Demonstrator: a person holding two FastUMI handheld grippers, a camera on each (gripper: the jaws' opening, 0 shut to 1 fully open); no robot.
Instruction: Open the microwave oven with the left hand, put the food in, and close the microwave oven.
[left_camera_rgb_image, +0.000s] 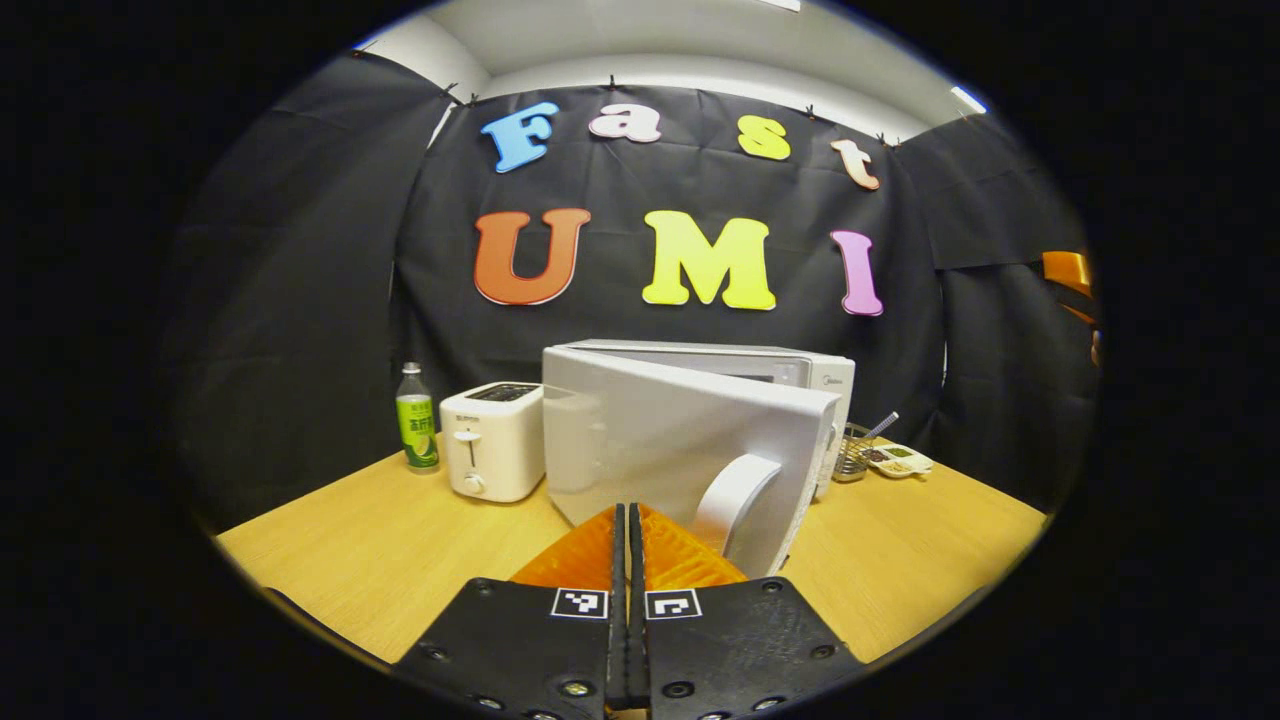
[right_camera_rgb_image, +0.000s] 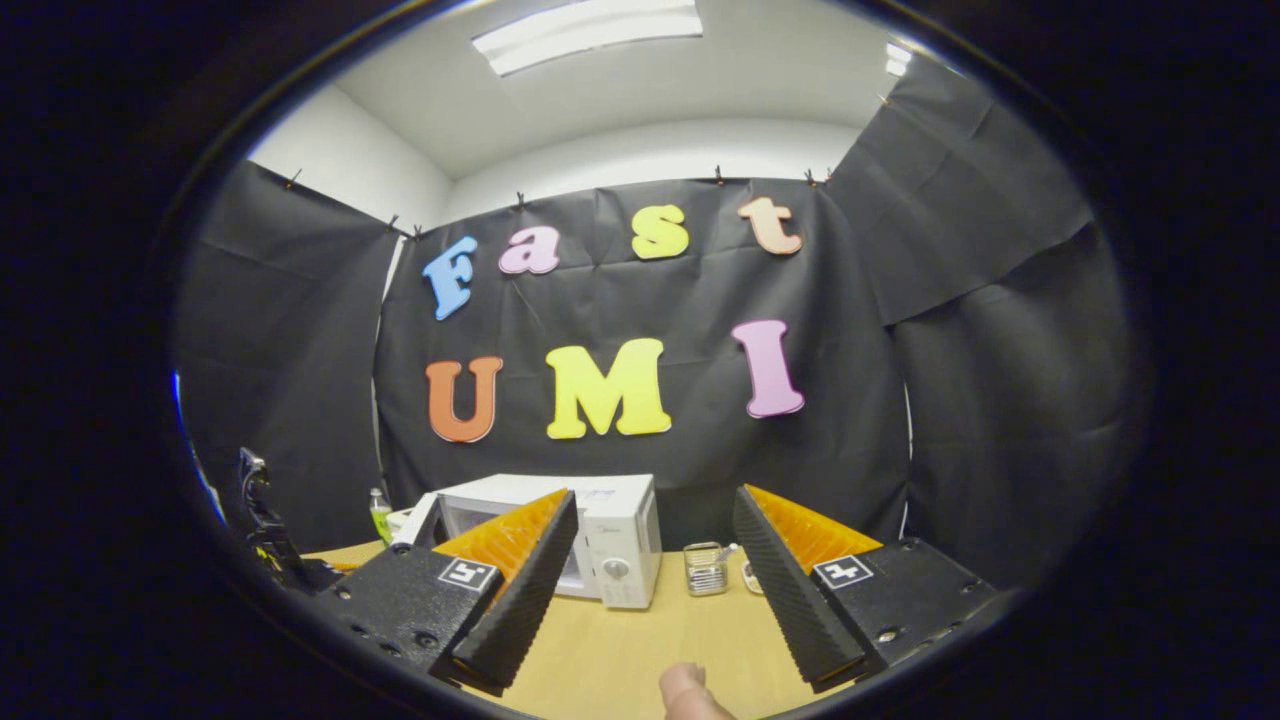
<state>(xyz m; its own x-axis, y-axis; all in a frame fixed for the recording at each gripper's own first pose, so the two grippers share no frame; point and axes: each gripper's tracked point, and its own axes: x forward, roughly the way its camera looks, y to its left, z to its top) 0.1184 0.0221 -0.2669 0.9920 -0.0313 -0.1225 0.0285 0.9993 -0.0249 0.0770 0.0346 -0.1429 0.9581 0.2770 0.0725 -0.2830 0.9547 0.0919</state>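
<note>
The white microwave (left_camera_rgb_image: 790, 365) stands at the back of the wooden table (left_camera_rgb_image: 380, 545), its door (left_camera_rgb_image: 660, 440) swung partly open from the left hinge. The curved door handle (left_camera_rgb_image: 735, 500) is just right of my left gripper (left_camera_rgb_image: 628, 512), which is shut with nothing between its fingers. A small dish of food (left_camera_rgb_image: 900, 460) lies to the right of the microwave. In the right gripper view the microwave (right_camera_rgb_image: 620, 530) is farther off, and my right gripper (right_camera_rgb_image: 654, 496) is held wide open above the table with nothing in it.
A white toaster (left_camera_rgb_image: 493, 440) and a green-labelled bottle (left_camera_rgb_image: 417, 420) stand left of the microwave. A metal cup (right_camera_rgb_image: 706, 568) with a utensil in it sits beside the dish. A person's fingertip (right_camera_rgb_image: 690, 695) shows at the bottom of the right gripper view.
</note>
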